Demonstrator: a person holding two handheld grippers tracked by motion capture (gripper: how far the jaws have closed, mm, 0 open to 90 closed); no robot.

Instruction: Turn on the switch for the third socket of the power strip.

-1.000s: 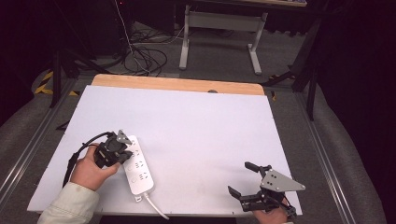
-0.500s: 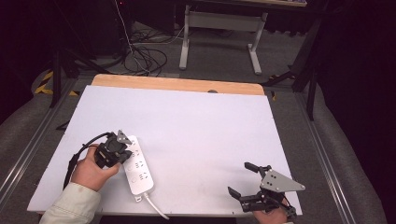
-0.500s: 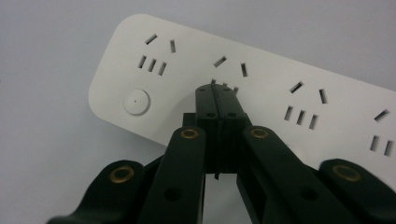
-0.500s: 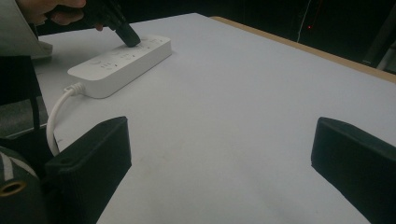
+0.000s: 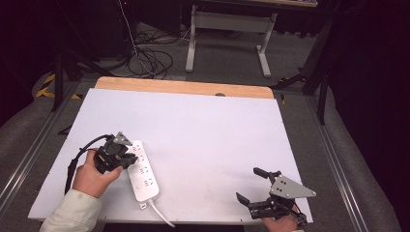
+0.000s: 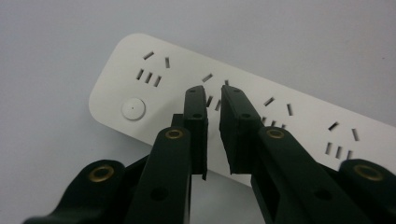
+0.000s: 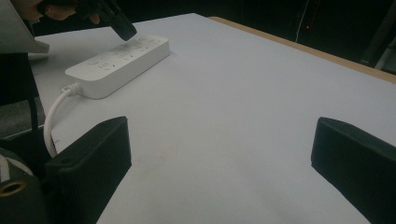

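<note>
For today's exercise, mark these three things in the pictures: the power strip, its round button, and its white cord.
power strip (image 5: 143, 170), high view, middle of its top face.
round button (image 6: 133, 109), left gripper view, centre of the button.
white cord (image 7: 52, 117), right gripper view, on its curved stretch.

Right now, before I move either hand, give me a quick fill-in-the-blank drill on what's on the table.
1. The left gripper hovers over a white ____ lying flat on the table.
2. The power strip has one round ____ near the end where its cable leaves.
3. The right gripper holds nothing, and its jaws stand wide ____.
4. The table's far edge is bare ____.

Missing words: power strip; button; open; wood
</note>
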